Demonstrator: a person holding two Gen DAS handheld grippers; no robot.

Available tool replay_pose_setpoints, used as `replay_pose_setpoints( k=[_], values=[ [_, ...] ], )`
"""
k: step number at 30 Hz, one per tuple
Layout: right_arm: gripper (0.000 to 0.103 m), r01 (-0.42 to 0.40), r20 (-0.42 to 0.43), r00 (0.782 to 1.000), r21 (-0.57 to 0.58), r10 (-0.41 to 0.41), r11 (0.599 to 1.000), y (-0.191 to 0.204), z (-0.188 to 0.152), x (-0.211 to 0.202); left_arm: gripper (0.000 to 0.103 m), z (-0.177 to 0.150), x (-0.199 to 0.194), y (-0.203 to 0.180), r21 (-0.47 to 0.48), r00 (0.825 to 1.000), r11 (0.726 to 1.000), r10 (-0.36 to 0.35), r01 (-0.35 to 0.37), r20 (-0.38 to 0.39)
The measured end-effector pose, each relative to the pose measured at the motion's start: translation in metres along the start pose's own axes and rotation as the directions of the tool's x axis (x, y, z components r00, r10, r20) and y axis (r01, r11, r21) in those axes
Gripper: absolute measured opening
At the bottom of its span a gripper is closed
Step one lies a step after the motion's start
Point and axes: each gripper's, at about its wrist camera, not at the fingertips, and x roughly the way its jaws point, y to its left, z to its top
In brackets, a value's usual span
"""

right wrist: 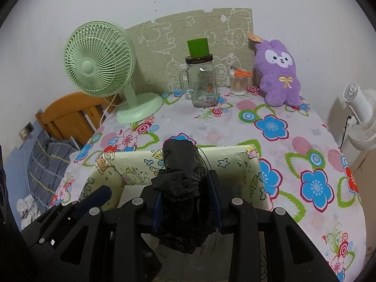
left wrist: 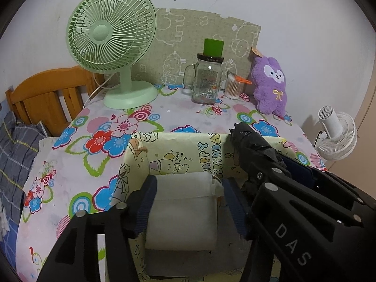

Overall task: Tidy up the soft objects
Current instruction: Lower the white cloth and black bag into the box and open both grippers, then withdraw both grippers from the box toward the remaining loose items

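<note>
Left wrist view: the left gripper [left wrist: 188, 202] is reaching down into a cartoon-printed paper box [left wrist: 178, 150] standing at the near edge of the table [left wrist: 178, 117], its two blue-padded fingers lying against either side of a white roll of soft material [left wrist: 182, 211] that is sitting inside the box; whether the pads are pressing the roll or merely flanking it cannot be told. The right gripper [left wrist: 289, 176] is entering from the right, carrying a black roll of plastic bags [left wrist: 249, 143] whose tip is hanging over the box's right wall. Along the far edge of the table a green desk fan [left wrist: 112, 47] is standing at the left corner, a glass mug jar [left wrist: 205, 80] with a green cup [left wrist: 213, 46] on its lid is standing at mid-edge, a cotton-swab jar [left wrist: 233, 87] is sitting just beside it, and a purple plush rabbit [left wrist: 270, 84] is leaning at the right corner. Right wrist view: the right gripper [right wrist: 186, 202] is clamping the black roll of plastic bags [right wrist: 182, 164] between nearly closed fingers, holding it above the paper box [right wrist: 235, 162] so that its far end is projecting past the box's back wall. The left gripper [right wrist: 94, 197] is showing at lower left, over the box's left side. A white standing fan [right wrist: 362, 117] is standing off the table's right edge.
</note>
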Motion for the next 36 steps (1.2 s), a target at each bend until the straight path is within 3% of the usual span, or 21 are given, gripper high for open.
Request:
replay_pose_setpoints(
  k=[3, 5, 7, 22, 36],
  values=[
    [0.043, -0.009, 0.001, 1.000, -0.005, 0.009, 1.000, 0.001, 0.000, 0.000, 0.065, 0.000, -0.001, 0.001, -0.002, 1.000, 1.000, 0.003, -0.003, 0.000],
    [0.056, -0.015, 0.003, 1.000, -0.006, 0.015, 1.000, 0.002, 0.001, -0.001, 0.065, 0.000, -0.002, 0.000, -0.004, 1.000, 1.000, 0.006, -0.006, 0.000],
    [0.077, -0.018, 0.014, 1.000, -0.005, 0.018, 1.000, 0.002, 0.000, -0.003, 0.067, 0.000, -0.005, 0.000, 0.000, 1.000, 1.000, 0.002, -0.002, 0.010],
    [0.090, 0.018, 0.076, 0.997, -0.019, -0.017, 1.000, -0.002, -0.002, -0.039, 0.085, -0.004, -0.036, -0.015, 0.029, 0.998, 1.000, 0.008, -0.010, 0.066],
    [0.100, 0.055, 0.146, 0.988, -0.016, -0.052, 0.998, -0.005, -0.022, -0.097, 0.091, -0.025, -0.083, -0.033, 0.057, 0.993, 0.998, -0.011, 0.005, 0.120]
  ],
)
